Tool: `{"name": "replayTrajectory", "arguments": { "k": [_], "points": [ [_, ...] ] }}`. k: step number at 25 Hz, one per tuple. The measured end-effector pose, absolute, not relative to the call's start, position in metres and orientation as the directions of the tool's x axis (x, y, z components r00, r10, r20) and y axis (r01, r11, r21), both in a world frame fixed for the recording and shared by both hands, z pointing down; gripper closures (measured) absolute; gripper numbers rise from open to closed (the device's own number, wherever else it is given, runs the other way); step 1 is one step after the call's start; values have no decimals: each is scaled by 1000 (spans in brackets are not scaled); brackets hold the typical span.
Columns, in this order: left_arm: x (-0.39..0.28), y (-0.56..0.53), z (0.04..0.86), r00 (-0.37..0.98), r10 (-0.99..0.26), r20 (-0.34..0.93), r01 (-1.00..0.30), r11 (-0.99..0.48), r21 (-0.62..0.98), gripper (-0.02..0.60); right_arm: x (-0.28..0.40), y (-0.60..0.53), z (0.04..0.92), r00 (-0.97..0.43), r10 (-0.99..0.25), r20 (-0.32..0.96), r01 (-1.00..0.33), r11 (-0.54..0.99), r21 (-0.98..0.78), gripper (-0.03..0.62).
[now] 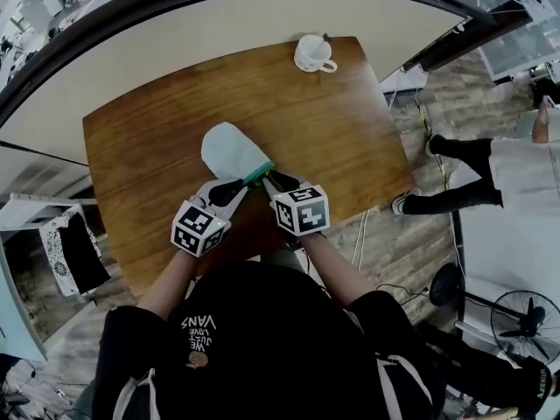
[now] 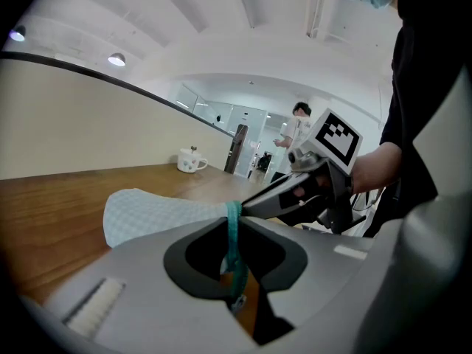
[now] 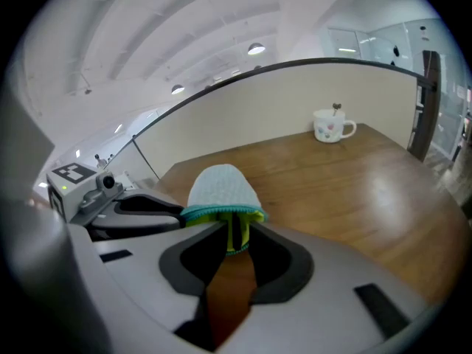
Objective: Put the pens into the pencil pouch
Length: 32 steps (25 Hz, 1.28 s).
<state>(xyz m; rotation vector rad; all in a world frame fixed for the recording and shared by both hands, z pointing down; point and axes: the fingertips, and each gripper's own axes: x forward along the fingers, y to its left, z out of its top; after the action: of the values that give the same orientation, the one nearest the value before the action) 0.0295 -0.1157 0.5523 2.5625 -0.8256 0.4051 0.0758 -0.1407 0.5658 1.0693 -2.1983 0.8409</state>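
Note:
A pale blue pencil pouch (image 1: 230, 150) with a teal zipper rim lies near the front of the wooden table (image 1: 350, 138). Its mouth faces me. My left gripper (image 1: 242, 185) is shut on the left side of the rim. My right gripper (image 1: 272, 180) is shut on the right side. In the left gripper view the teal rim runs down between the jaws (image 2: 234, 234), with the pouch (image 2: 151, 214) stretching away and the right gripper (image 2: 295, 195) close beside it. In the right gripper view the jaws (image 3: 236, 236) pinch the teal and yellow-green rim of the pouch (image 3: 221, 188). No pen shows in any view.
A white mug (image 1: 313, 53) stands at the table's far edge. To the right of the table a person (image 1: 490, 178) stands on the tiled floor, with a fan (image 1: 523, 318) nearer me. A chair (image 1: 70, 250) sits at the left.

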Motion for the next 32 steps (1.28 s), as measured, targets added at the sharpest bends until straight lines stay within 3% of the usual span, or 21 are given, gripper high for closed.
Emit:
{"name": "replayTrajectory", "arguments": {
  "k": [6, 25, 32],
  "points": [
    [27, -127, 560, 771, -489, 407, -618, -728, 297, 532, 106, -131, 559, -488, -552, 676, -871, 352, -341, 539],
    [37, -128, 606, 737, -407, 539, -603, -756, 253, 531, 147, -70, 570, -376, -605, 702, -917, 135, -375, 539],
    [24, -121, 603, 716, -434, 546, -633, -734, 246, 474, 141, -54, 562, -367, -643, 672, -915, 117, -387, 539]
  ]
}}
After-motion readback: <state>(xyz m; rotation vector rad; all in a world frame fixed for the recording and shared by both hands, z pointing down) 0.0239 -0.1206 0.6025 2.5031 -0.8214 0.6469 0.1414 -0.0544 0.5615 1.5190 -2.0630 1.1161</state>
